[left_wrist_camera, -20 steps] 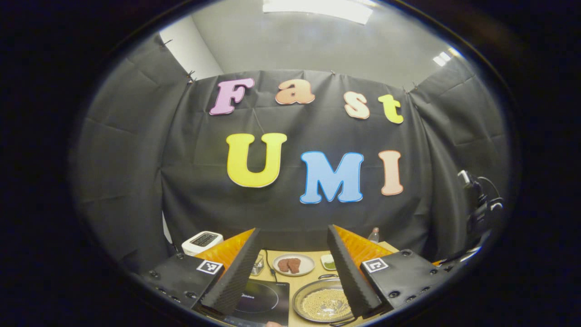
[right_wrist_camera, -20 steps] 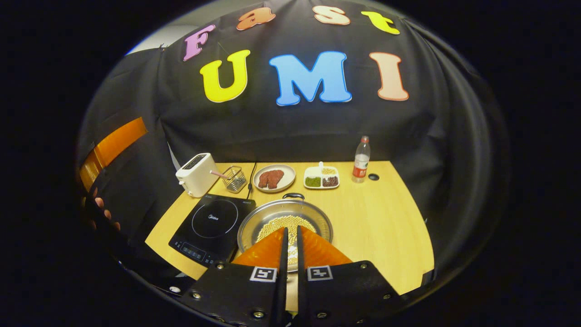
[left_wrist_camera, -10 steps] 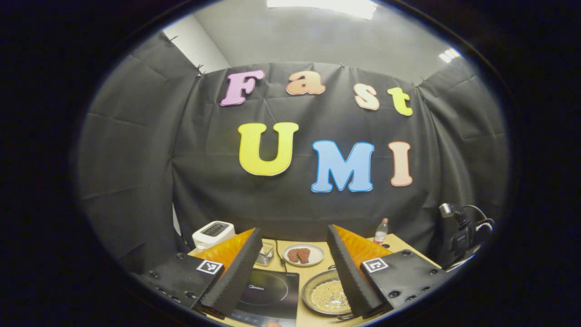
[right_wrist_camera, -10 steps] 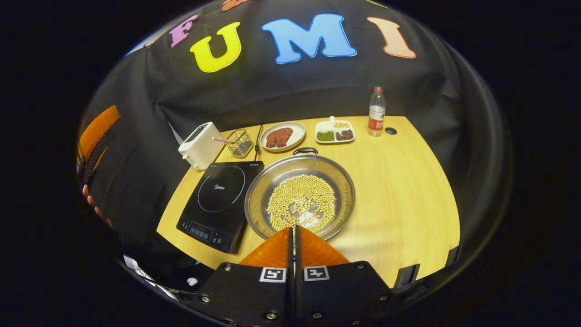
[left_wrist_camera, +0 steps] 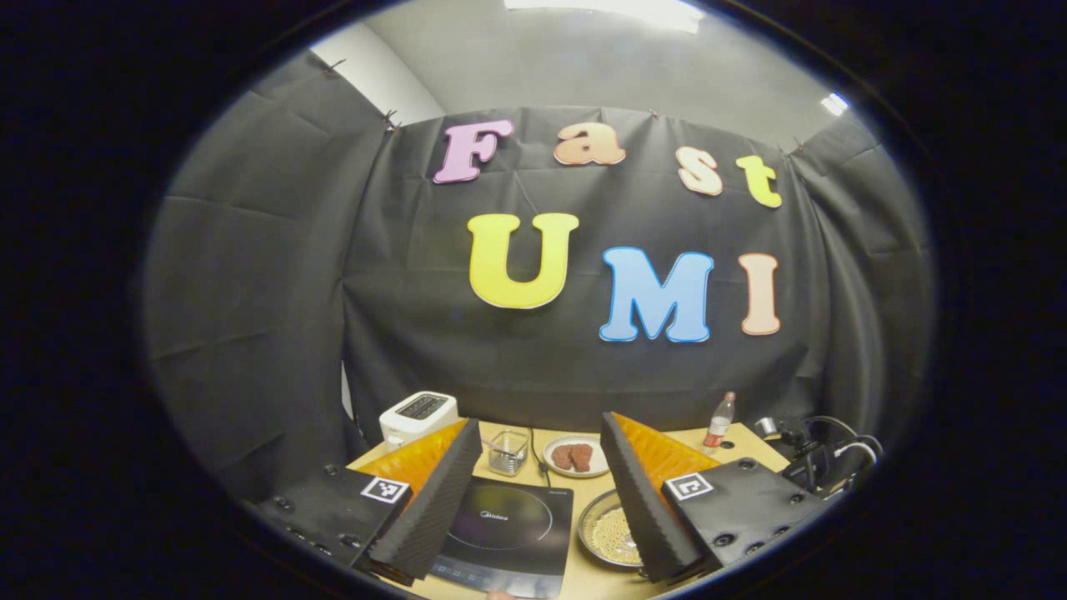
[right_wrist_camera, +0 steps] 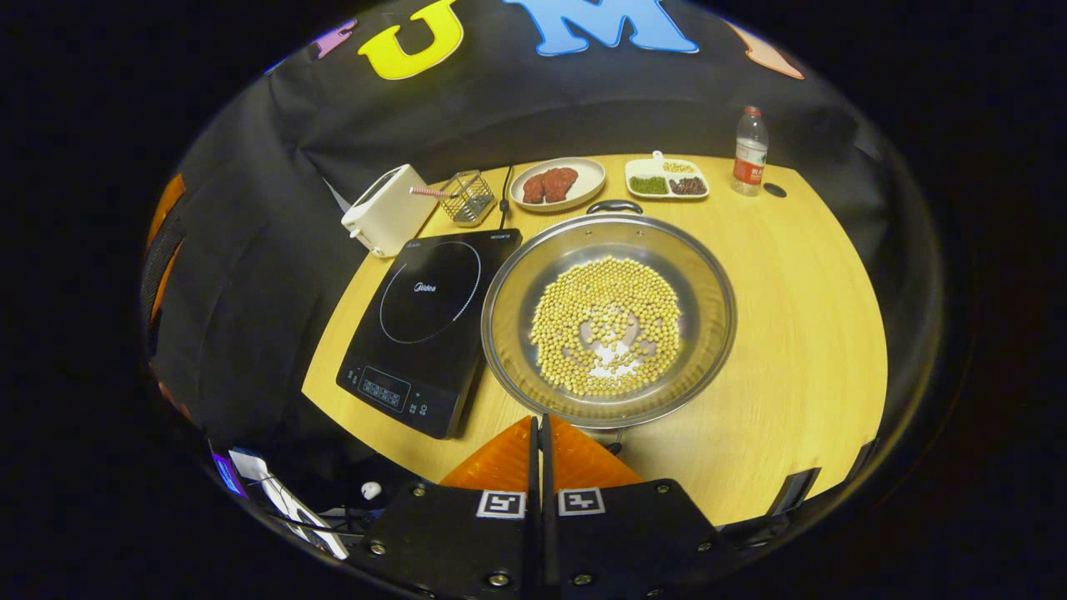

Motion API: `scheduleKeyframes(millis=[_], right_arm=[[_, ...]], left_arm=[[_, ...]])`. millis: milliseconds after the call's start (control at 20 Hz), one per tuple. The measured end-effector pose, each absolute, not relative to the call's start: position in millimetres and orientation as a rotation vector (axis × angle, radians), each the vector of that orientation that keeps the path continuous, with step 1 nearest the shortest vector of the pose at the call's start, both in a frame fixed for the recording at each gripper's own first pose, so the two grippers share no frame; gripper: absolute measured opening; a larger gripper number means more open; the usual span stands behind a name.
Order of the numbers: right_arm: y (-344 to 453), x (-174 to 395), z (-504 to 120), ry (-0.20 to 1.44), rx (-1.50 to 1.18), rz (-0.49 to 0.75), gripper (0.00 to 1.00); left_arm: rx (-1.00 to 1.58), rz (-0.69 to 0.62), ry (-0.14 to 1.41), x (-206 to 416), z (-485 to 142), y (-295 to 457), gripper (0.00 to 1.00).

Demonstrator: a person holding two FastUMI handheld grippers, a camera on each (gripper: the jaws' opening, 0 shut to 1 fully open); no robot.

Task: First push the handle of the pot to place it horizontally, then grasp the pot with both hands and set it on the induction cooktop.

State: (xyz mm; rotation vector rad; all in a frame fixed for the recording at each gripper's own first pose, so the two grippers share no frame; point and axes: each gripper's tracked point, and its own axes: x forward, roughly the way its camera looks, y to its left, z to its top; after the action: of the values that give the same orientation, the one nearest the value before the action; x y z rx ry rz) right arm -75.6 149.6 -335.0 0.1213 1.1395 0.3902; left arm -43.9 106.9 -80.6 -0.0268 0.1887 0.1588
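Note:
The pot [right_wrist_camera: 708, 283] is a wide steel pan with soybeans spread over its bottom, standing on the wooden table [right_wrist_camera: 800, 317] just right of the black induction cooktop [right_wrist_camera: 429, 312]. One handle [right_wrist_camera: 614, 205] points to the far side. The near handle sits at the front rim, half hidden behind my right gripper [right_wrist_camera: 539, 421]. That gripper is shut and empty, hovering above the pot's near rim. My left gripper [left_wrist_camera: 540, 429] is open, held high and back from the table, with the cooktop [left_wrist_camera: 508, 529] and the pot [left_wrist_camera: 613, 533] low between its fingers.
Along the table's back stand a white toaster [right_wrist_camera: 388, 218], a wire basket [right_wrist_camera: 467, 197], a plate of meat [right_wrist_camera: 557, 182], a divided dish [right_wrist_camera: 667, 177] and a bottle [right_wrist_camera: 749, 152]. The cooktop's cord [right_wrist_camera: 504, 196] runs to the back. Bare wood lies right of the pot.
My right gripper has come forward and tipped down over the pot, which now looks larger and nearer. The left gripper has swung slightly leftward, still open. The pot has not moved.

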Motion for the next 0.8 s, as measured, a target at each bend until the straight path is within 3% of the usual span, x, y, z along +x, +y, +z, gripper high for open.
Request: scheduleKeyframes(millis=[150,200,800], right_arm=[[162.7,-78.4,-354.4,1.2,0.135,0.393,0.0],[165.3,-77.9,-360.1,1.218,0.135,0.392,0.0],[184.4,-75.6,-410.3,1.311,0.134,0.354,0.0]], left_arm=[[-0.026,0.184,0.2,-48.9,-86.3,118.9,0.99],[-0.026,0.191,0.204,-49.1,-86.9,122.4,0.93],[-0.012,0.243,0.234,-56.1,-93.7,151.1,0.93]])
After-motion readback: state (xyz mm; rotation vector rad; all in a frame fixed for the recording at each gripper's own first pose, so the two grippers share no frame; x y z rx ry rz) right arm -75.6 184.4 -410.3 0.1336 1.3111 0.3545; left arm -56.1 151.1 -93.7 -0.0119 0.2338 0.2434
